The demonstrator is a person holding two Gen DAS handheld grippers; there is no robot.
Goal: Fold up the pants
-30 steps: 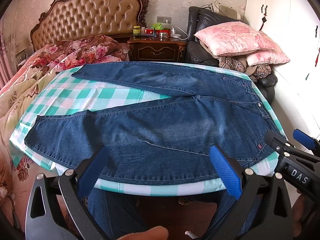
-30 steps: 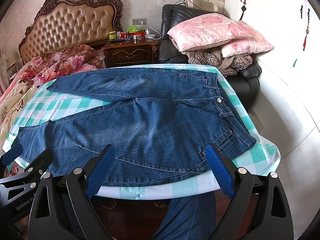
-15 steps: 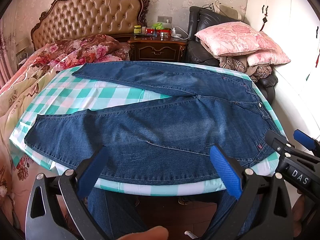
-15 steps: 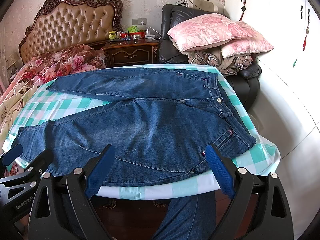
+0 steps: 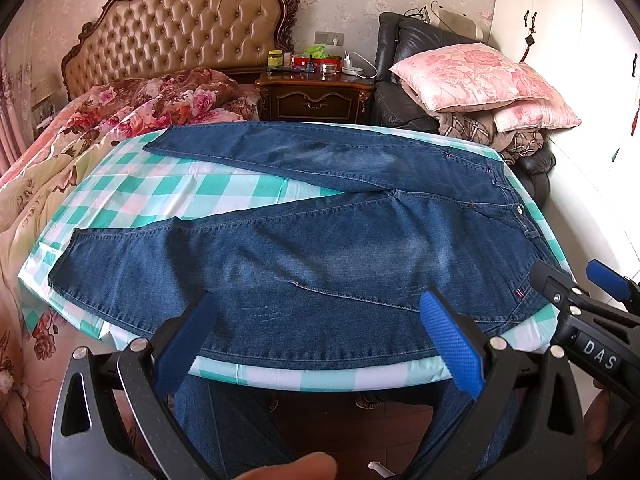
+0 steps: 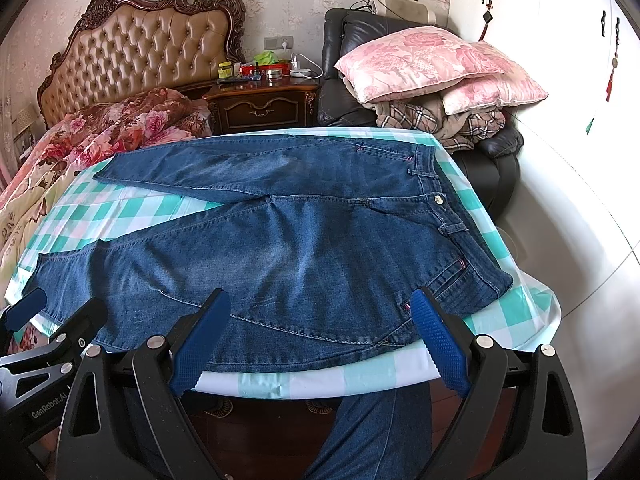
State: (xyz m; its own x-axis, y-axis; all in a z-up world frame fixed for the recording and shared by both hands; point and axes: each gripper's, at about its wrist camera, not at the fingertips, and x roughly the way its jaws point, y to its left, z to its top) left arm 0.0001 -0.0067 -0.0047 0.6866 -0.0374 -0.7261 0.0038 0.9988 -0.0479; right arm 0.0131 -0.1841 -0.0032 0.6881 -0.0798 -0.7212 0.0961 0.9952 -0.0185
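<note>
Blue jeans (image 5: 320, 248) lie flat and unfolded on a table with a green-and-white checked cloth (image 5: 168, 196). The waist is at the right, and the two legs spread apart toward the left. They also show in the right wrist view (image 6: 288, 240). My left gripper (image 5: 316, 340) is open and empty, held at the near edge over the near leg. My right gripper (image 6: 316, 340) is open and empty, held at the near edge near the hip. Each gripper shows at the side of the other's view: the right gripper (image 5: 580, 300) and the left gripper (image 6: 48, 320).
A bed with a floral quilt (image 5: 100, 120) lies left of the table. A dark nightstand (image 5: 316, 96) with small items stands behind. A black armchair piled with pink pillows (image 5: 480, 76) stands at back right. A white wardrobe (image 6: 580, 80) is on the right. The person's jeans-clad legs (image 6: 368, 432) show below the table edge.
</note>
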